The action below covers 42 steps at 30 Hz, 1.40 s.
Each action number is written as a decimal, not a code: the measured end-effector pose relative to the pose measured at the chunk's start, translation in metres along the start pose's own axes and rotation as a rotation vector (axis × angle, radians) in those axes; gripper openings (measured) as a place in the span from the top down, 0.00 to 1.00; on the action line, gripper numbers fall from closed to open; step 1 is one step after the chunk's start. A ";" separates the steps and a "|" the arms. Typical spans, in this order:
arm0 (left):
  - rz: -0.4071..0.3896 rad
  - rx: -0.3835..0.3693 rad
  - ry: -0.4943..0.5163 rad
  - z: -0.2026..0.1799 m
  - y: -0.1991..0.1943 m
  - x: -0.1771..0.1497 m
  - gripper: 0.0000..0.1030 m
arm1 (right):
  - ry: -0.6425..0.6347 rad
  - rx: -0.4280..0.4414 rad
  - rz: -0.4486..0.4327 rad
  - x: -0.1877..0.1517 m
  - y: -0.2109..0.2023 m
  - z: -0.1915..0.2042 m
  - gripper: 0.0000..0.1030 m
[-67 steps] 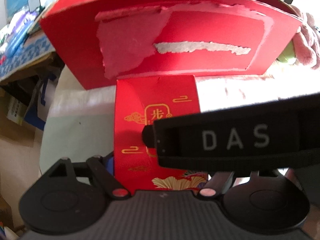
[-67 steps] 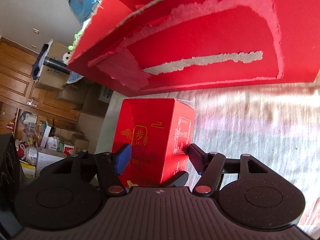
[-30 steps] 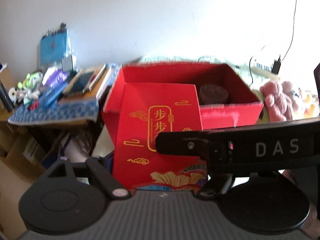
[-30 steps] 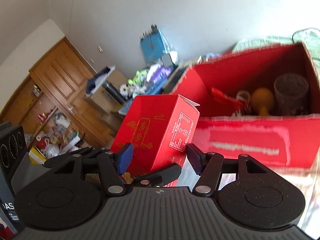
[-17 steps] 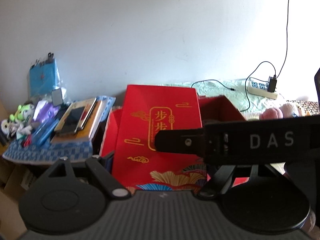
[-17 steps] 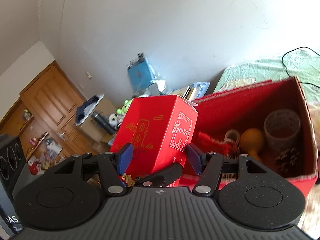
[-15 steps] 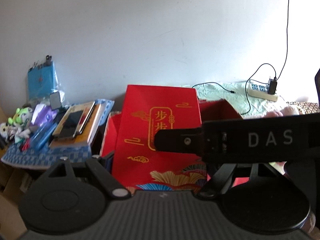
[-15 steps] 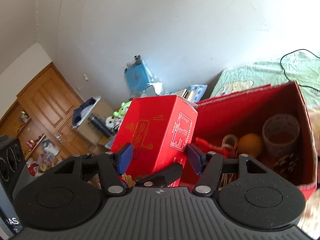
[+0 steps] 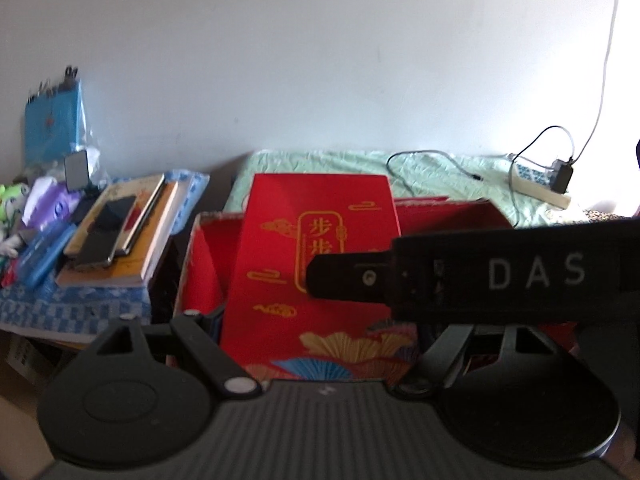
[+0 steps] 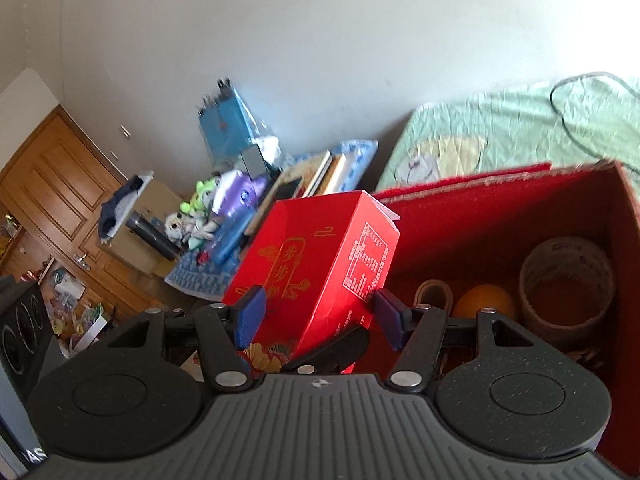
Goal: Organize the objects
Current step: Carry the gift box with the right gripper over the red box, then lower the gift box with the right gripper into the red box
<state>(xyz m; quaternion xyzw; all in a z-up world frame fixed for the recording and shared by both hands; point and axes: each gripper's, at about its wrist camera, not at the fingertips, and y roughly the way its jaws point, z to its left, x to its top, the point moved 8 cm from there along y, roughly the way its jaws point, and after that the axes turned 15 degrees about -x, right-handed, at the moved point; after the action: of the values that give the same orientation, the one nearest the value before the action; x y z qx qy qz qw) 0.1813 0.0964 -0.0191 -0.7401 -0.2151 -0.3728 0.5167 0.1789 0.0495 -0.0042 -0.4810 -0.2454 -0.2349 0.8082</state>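
Both grippers clamp the red carton (image 10: pixel 316 264) between them, the right gripper (image 10: pixel 318 316) on its narrow sides, the left gripper (image 9: pixel 320 332) across its broad face. It stands upright, long axis vertical, over the big red box (image 10: pixel 492 216), mid-carry; next comes lowering it inside, clear of the tape roll (image 10: pixel 568 284)

1. Daylight enters from the right; in the left wrist view the upper right corner blows out to white around the hanging cable (image 9: pixel 608 40).
2. The wall (image 9: pixel 320 60) is evenly lit and pale grey.
3. The black housings in the foreground sit in shadow, almost without detail.
4. Fisheye distortion bends the wooden door (image 10: pixel 52 188) and darkens the corners.
5. Both views are slightly soft; the green bedspread (image 10: pixel 520 128) smears at the right edge.
6. The red box (image 10: pixel 316 264) glows saturated, its printed side brightest.
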 end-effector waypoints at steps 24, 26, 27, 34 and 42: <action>0.100 0.072 0.023 0.034 0.040 -0.010 0.19 | -0.014 -0.089 0.223 -0.010 0.066 -0.008 0.39; 0.105 0.081 0.030 0.034 0.041 -0.010 0.19 | 0.015 -0.093 0.233 -0.011 0.067 -0.013 0.39; 0.107 0.084 0.034 0.033 0.042 -0.010 0.19 | 0.032 -0.094 0.237 -0.011 0.067 -0.015 0.39; 0.124 0.099 0.042 0.032 0.044 -0.011 0.16 | 0.061 -0.110 0.230 -0.012 0.067 -0.020 0.40; 0.134 0.115 0.046 0.033 0.046 -0.012 0.15 | 0.083 -0.123 0.225 -0.010 0.068 -0.023 0.43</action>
<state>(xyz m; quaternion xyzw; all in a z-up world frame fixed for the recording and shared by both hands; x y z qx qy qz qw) 0.2170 0.1107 -0.0620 -0.7131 -0.1744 -0.3413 0.5870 0.2172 0.0594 -0.0654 -0.5438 -0.1414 -0.1770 0.8081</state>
